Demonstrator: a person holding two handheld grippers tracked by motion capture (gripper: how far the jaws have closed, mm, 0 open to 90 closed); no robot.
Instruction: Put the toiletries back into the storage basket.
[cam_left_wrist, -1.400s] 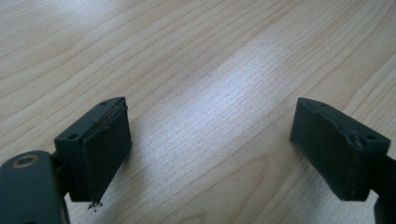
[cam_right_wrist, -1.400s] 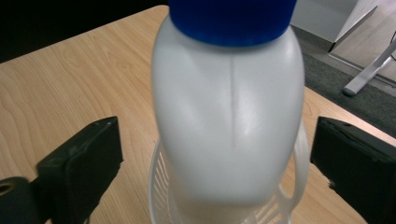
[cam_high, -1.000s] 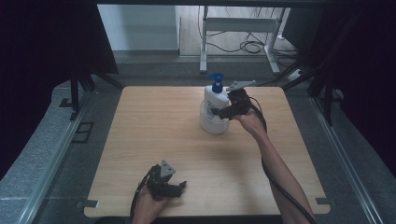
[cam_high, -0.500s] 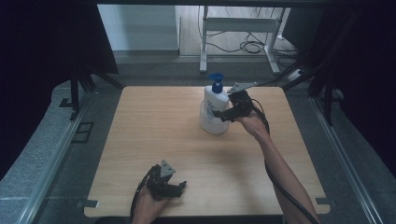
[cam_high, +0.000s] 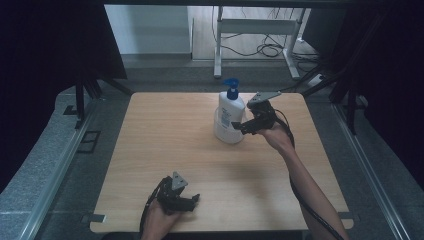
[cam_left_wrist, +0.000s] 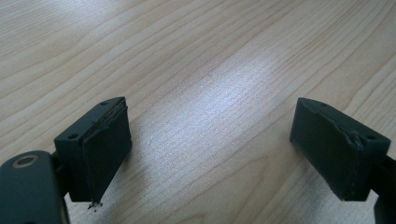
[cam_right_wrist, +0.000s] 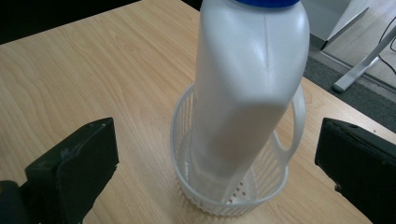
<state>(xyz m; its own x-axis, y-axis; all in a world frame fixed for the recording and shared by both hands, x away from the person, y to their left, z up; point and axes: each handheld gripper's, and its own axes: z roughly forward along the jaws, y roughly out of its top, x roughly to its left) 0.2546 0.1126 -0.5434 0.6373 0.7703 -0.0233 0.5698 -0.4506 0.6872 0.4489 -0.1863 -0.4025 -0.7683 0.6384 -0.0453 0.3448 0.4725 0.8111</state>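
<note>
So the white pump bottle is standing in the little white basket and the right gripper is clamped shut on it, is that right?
Not quite. The white pump bottle does stand in the white basket, but the right gripper is not clamped on it: the right gripper view shows its jaws wide apart, clear of the bottle on either side.

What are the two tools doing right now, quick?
Left tool: open, holding nothing, over the bare table.
Right tool: open, holding nothing, by the white bottle standing in the little basket.
</note>
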